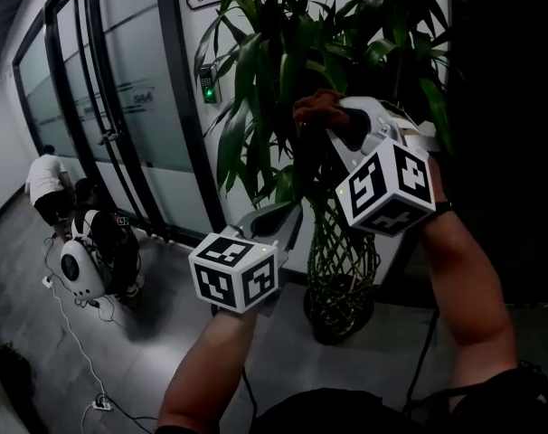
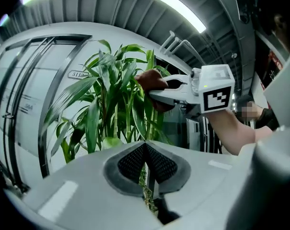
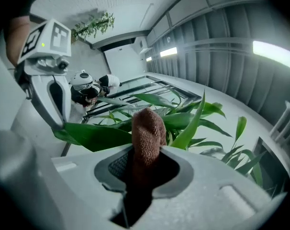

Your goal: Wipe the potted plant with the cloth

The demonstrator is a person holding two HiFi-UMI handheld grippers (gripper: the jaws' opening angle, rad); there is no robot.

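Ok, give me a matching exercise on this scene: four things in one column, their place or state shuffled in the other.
1 cloth
2 pot
3 keypad
4 left gripper

A on the floor
B lit green beside the glass door
C shut on a leaf
D clamped in the right gripper

Pairs: 1-D, 2-A, 3-B, 4-C.

potted plant (image 1: 283, 70), crown beyond the head view's upper edge

Dim hallway, bright ceiling strips, fisheye edges
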